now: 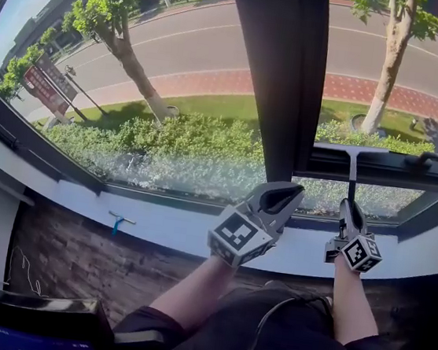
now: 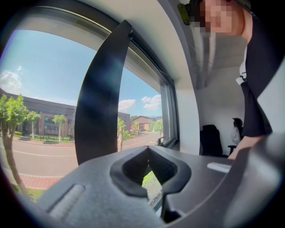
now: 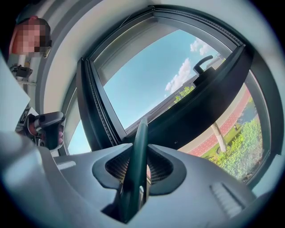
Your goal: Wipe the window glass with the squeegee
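The squeegee [image 1: 352,164] stands upright against the right-hand window, its pale blade level with the dark crossbar [image 1: 398,167]. My right gripper [image 1: 350,212] is shut on the lower end of its handle, just above the white sill. In the right gripper view the dark handle [image 3: 141,142] runs up between the jaws of the right gripper [image 3: 138,169]. My left gripper [image 1: 277,198] hangs in front of the dark centre post [image 1: 283,75], jaws together and empty. The left gripper [image 2: 150,168] shows only window glass [image 2: 40,111] beyond it.
A small blue-handled tool [image 1: 121,219] lies on the white sill [image 1: 157,230] to the left. A window handle [image 1: 431,159] sticks out at the right on the crossbar. A dark chair back [image 1: 27,319] is at the bottom left. A person [image 2: 256,67] stands close behind.
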The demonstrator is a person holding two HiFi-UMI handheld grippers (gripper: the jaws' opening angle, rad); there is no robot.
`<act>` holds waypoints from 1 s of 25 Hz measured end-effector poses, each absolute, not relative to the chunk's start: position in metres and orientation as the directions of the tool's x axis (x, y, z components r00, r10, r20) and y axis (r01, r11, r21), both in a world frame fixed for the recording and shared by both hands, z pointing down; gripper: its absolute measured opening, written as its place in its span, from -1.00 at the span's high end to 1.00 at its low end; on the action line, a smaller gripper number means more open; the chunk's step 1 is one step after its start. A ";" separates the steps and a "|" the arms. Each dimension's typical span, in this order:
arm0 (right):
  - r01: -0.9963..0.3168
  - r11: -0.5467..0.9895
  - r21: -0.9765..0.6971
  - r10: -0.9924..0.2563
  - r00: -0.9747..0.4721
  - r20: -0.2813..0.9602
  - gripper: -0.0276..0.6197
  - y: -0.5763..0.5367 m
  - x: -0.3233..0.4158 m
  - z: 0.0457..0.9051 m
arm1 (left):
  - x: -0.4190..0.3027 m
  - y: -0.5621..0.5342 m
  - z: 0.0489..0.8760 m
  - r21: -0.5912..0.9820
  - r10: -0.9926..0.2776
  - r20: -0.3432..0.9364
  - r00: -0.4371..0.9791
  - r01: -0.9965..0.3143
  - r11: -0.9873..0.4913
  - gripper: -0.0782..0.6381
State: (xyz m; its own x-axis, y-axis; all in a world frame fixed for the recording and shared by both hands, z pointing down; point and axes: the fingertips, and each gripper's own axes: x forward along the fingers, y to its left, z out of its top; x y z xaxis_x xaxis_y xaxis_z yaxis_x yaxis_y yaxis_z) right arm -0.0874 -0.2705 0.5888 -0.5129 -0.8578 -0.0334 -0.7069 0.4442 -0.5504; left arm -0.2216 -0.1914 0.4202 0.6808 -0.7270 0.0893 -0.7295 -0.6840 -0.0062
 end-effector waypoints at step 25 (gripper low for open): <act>-0.701 0.423 -0.575 -0.847 -0.531 0.024 0.61 -0.278 -0.078 0.586 | -0.208 -0.201 0.412 -0.032 -0.733 0.028 0.680 -0.732 -0.680 0.77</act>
